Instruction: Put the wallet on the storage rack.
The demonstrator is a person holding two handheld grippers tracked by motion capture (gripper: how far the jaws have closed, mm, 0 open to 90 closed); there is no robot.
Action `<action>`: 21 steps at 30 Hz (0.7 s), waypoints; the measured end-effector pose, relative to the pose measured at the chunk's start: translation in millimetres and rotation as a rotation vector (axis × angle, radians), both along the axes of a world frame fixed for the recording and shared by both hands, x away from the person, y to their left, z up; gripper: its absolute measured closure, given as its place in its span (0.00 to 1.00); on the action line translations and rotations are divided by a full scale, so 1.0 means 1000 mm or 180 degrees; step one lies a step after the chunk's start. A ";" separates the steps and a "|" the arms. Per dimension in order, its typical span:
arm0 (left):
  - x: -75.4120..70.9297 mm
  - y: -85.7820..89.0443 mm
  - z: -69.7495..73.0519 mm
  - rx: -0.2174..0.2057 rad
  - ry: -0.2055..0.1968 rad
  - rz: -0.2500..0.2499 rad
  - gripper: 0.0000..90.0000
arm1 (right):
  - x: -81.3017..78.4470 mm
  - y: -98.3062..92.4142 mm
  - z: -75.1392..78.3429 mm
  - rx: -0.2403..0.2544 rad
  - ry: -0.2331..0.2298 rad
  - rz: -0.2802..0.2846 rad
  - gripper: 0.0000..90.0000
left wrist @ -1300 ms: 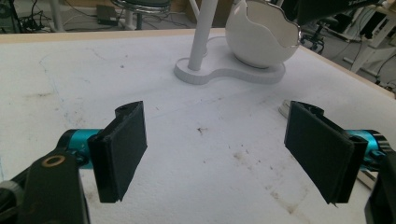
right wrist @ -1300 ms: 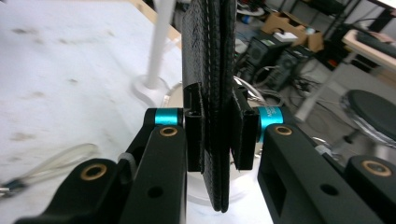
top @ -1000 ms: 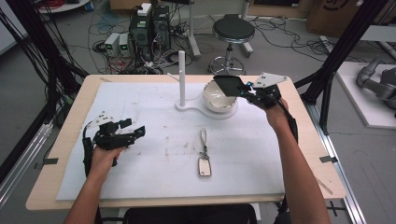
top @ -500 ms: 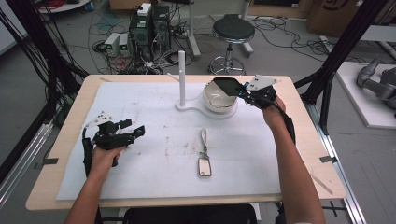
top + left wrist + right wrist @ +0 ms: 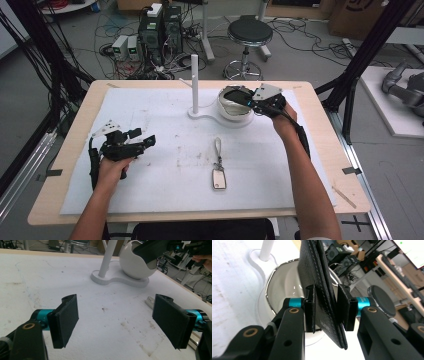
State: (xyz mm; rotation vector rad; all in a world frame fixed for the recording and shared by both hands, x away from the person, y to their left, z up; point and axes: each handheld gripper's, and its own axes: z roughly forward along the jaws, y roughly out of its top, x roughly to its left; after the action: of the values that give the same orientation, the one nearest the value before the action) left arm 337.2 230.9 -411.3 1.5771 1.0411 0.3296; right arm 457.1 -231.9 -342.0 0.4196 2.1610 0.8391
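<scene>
The right claw [image 5: 325, 311] held a black stitched leather wallet [image 5: 322, 290] over the glossy white round bowl [image 5: 235, 107]; its jaws had just been opening, the wallet loosely between them. Release remained unfinished. The left claw [image 5: 120, 320] stood spread and empty over the worktop [image 5: 165, 145].

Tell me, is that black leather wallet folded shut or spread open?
Folded shut: the black leather wallet shows two stitched halves pressed together edge-on between the right gripper.
</scene>
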 end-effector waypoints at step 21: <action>0.000 0.000 0.000 -0.0027 0.0026 0.0017 0.23 | -0.008 -0.008 -0.004 0.0167 0.0353 0.0224 0.84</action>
State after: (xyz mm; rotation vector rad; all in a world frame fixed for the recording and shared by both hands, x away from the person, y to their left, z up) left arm 337.1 231.1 -411.6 1.5695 1.0519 0.3222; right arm 449.1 -239.6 -345.6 0.4276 2.2711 0.9329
